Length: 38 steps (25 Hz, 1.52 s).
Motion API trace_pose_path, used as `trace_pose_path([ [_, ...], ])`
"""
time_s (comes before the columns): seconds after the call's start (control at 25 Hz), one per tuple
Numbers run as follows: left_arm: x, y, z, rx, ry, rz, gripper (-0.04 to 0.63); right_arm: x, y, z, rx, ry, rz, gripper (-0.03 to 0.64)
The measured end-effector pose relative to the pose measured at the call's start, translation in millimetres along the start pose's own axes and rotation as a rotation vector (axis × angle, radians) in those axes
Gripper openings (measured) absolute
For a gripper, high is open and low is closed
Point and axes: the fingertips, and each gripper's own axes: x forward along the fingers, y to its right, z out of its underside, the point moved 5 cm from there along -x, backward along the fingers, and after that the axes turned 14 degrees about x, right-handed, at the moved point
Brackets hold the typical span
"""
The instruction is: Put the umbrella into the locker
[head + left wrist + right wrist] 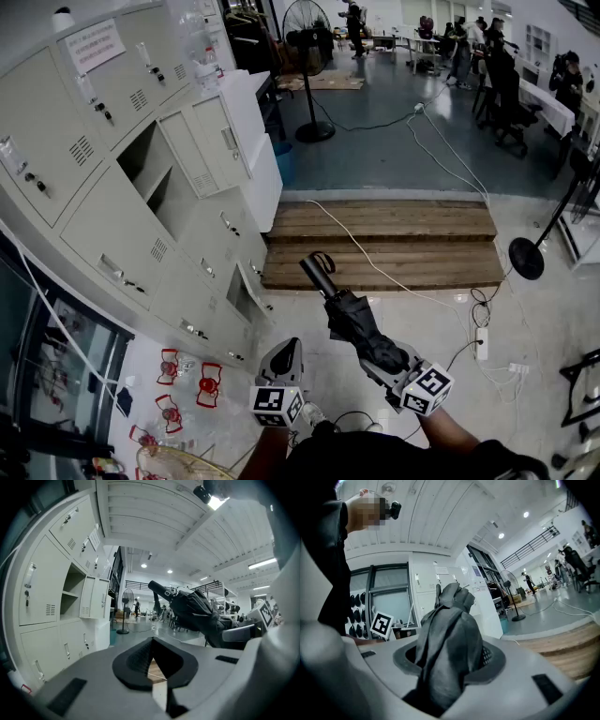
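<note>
Hold: right gripper [386,359] clamped on umbrella [353,322] | left gripper [284,362]: jaws together, empty | advice: steer handle [317,268], ahead of jaws, squarely into open locker [142,161]

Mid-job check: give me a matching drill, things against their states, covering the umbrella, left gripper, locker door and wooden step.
Things:
1. umbrella
2. left gripper
3. locker door
4. step

States:
a. swung open
b. brown planks on the floor
c. folded, clamped in the right gripper
d. empty, jaws together

Pairs: 1-c, 2-d, 3-a, 4-b
</note>
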Motion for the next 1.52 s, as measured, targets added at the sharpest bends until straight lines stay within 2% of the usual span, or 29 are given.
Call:
trace_pose_path([
  [0.12,2,1,-4,0.021,-0.009,0.017,-0.003,8,0,-3,-0.003,0.013,-0.005,0.204],
  [0.32,9,0,-5,0.005,0.022,0.036,-0.003,20,3,-7,-0.011,0.017,-0.005,0.204],
  [0.76,16,-18,-6,0.004,0.030,0.058,-0.003,49,7,-18,0.032,0.050,0.000,0.206],
  [1.32,16,-102,6,0.036,0.034,0.097,-0.003,151,4,-18,0.057,0.056,0.036,0.206],
  [1.52,22,-130,15,0.004,0.032,0.070,-0.003,180,6,-23,0.035,0.047,0.037,0.206],
])
